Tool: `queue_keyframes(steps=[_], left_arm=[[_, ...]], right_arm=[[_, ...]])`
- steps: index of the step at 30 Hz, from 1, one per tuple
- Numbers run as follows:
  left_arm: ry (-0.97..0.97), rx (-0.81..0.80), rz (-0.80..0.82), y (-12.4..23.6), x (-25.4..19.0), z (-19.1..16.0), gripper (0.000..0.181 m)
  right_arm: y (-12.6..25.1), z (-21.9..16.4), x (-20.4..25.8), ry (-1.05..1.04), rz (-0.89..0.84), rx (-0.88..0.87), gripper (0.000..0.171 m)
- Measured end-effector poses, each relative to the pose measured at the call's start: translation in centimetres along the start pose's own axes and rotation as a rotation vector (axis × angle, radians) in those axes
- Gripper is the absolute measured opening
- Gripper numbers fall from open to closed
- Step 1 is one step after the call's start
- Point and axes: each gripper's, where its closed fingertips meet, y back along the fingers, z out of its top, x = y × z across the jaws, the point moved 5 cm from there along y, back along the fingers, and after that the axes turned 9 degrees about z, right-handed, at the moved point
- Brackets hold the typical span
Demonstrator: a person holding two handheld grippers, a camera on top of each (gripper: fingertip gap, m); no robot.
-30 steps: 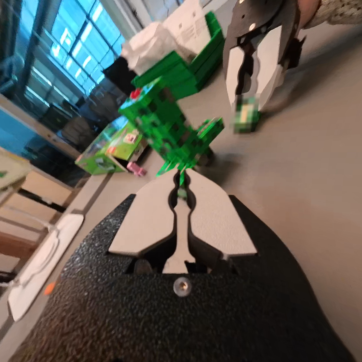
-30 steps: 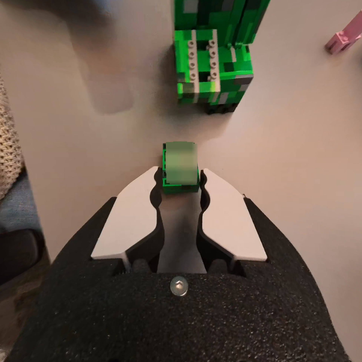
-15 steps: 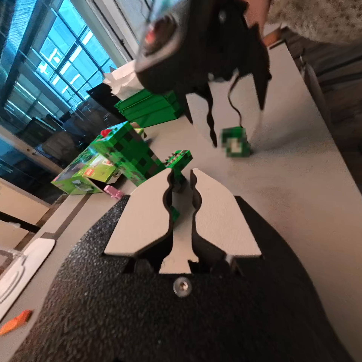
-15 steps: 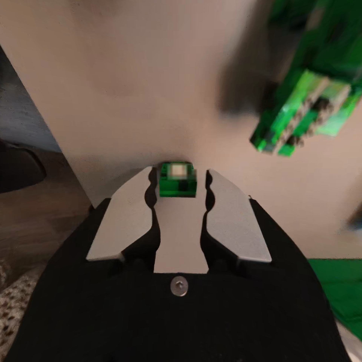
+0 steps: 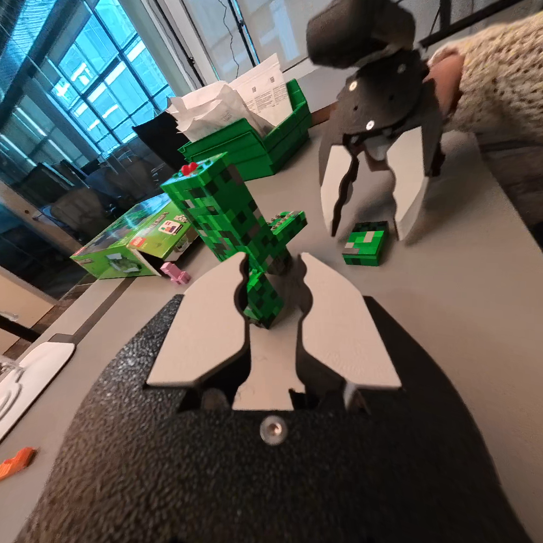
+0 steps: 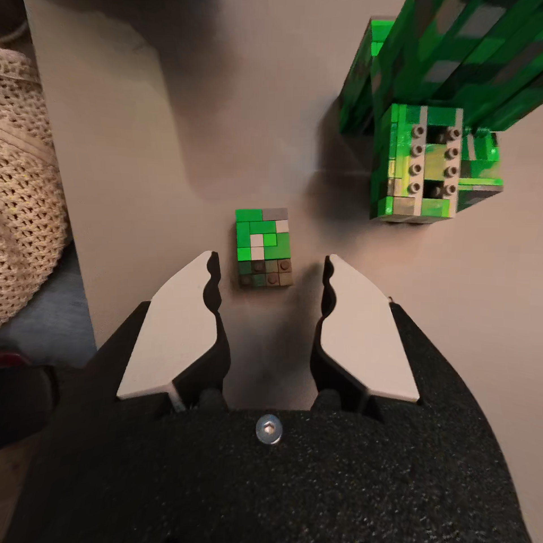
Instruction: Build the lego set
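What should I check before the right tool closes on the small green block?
1. Right tool open wide enough for the small green block: ok.
2. Block lying flat on the table, untouched: ok.
3. Block between the fingertips: not ok, it lies just ahead of them.
4. Left tool gripping the green figure: cannot tell; its fingers flank the leg with a gap on one side.
5. Stud face on the figure exposed: ok.
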Motion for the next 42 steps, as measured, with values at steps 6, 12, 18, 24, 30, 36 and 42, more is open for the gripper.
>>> queue_keyframes(steps=[6, 12, 18, 24, 30, 36, 42], left_arm=[[-0.008, -0.017, -0.088, -1.7, 0.4, -0.1, 0.07], [0.067, 0.026, -0.218, -4.8, 2.3, -0.9, 0.098], [0.26, -0.035, -0.399, -7.6, 4.9, 1.1, 0.099], [0.25, -0.029, -0.347, -7.0, 5.8, -0.2, 0.094], [0.208, 0.008, -0.465, -8.5, 4.1, 0.1, 0.098], [0.237, 0.021, -0.5, -9.0, 4.5, 0.2, 0.091], [0.314, -0.026, -0.65, -8.9, 5.3, 0.6, 0.1]], right_arm=[[-0.1, -0.2, 0.6, -0.001, 0.061, -0.002, 0.036], [5.7, 3.5, -1.8, -0.02, -0.045, -0.318, 0.036], [6.2, 5.0, -5.4, -0.01, -0.123, -0.425, 0.036], [6.8, 0.7, -5.2, -0.102, -0.163, -0.375, 0.036], [3.0, -2.1, -4.0, -0.104, -0.097, -0.164, 0.036], [2.3, -2.8, -4.3, -0.109, -0.12, -0.092, 0.056], [3.1, 0.3, -4.0, -0.152, -0.149, -0.212, 0.048]])
